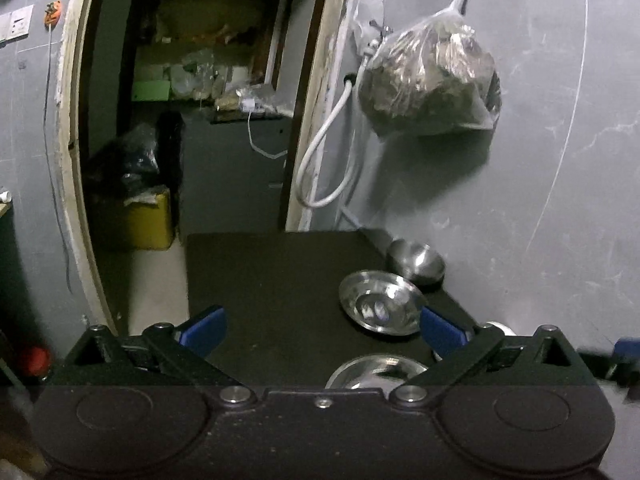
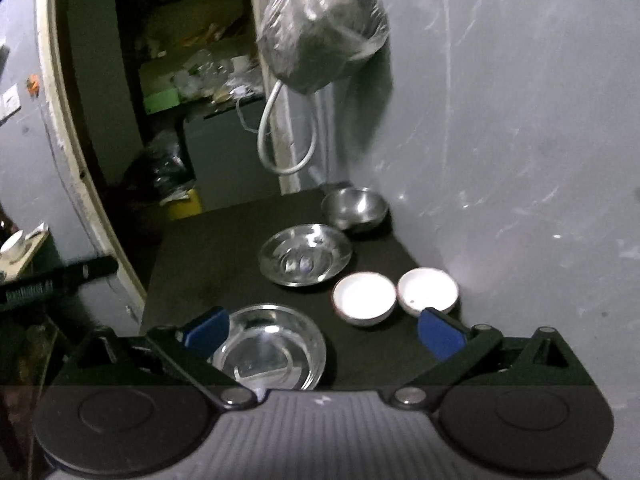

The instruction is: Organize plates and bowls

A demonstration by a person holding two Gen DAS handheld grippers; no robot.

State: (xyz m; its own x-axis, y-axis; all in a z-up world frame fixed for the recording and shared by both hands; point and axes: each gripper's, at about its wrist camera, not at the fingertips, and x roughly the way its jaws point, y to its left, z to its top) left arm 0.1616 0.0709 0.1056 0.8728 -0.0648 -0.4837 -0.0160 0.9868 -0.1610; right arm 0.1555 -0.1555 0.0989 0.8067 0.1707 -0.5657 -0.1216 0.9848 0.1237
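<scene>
On the tabletop (image 2: 224,248), steel plates (image 2: 305,255) and white bowls (image 2: 364,294) are set. Both grippers (image 1: 320,326) (image 2: 322,334) are held above it, jaws wide apart, nothing gripped.

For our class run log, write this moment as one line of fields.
left gripper: open, empty | right gripper: open, empty | table: two steel plates, steel bowl, two white bowls | stacking: not started
</scene>
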